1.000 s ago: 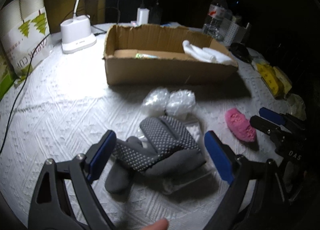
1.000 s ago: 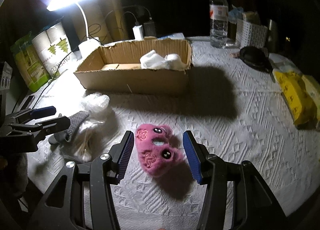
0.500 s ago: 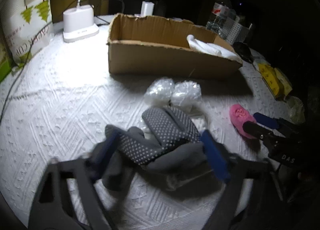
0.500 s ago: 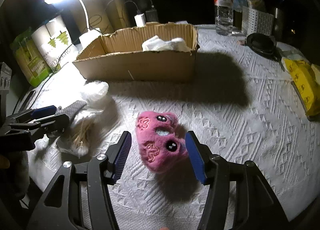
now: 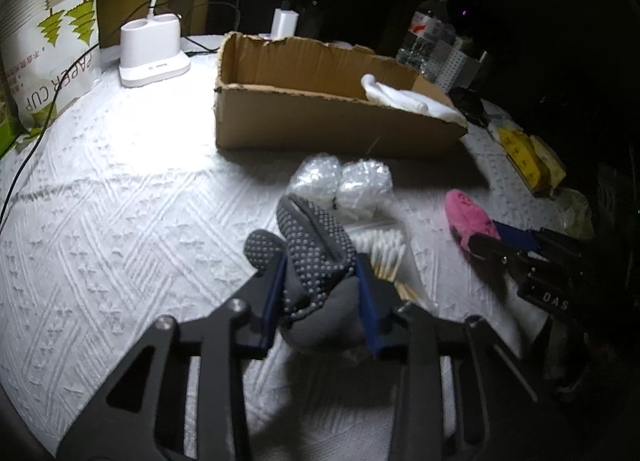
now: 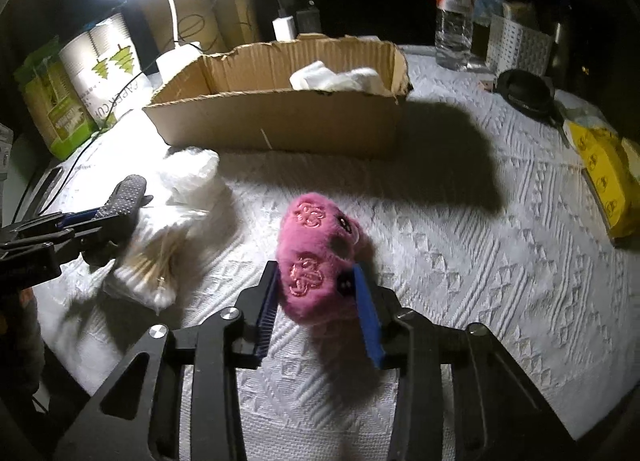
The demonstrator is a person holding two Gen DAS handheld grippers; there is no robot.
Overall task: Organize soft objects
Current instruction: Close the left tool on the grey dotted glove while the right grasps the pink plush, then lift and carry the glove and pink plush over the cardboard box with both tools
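Left gripper [image 5: 320, 293]: clamped on the grey dotted socks [image 5: 316, 245]; jaws had stood wide apart either side of them a second before.
Right gripper [image 6: 318, 301]: clamped on the pink plush slipper [image 6: 316, 257]; it too had been open around its item a second earlier.
Change noted: both closures completed within the last second; whether either item had left the cloth could not be told.
Meaning for task: judged that both grasps were secured and carrying to the cardboard box [image 6: 280, 121] was the step due.
Box contents: white cloth items [image 6: 336, 77] lay at its right end; left end appeared free.
Obstructions: bag of cotton swabs [image 6: 156, 261] and clear plastic bags [image 5: 340, 181] lay touching the socks, and could be dragged along.
Surroundings: white tablecloth [image 6: 480, 261], desk lamp [image 5: 154, 57], water bottle [image 6: 454, 9], yellow packet [image 6: 608, 181] well apart from the work.
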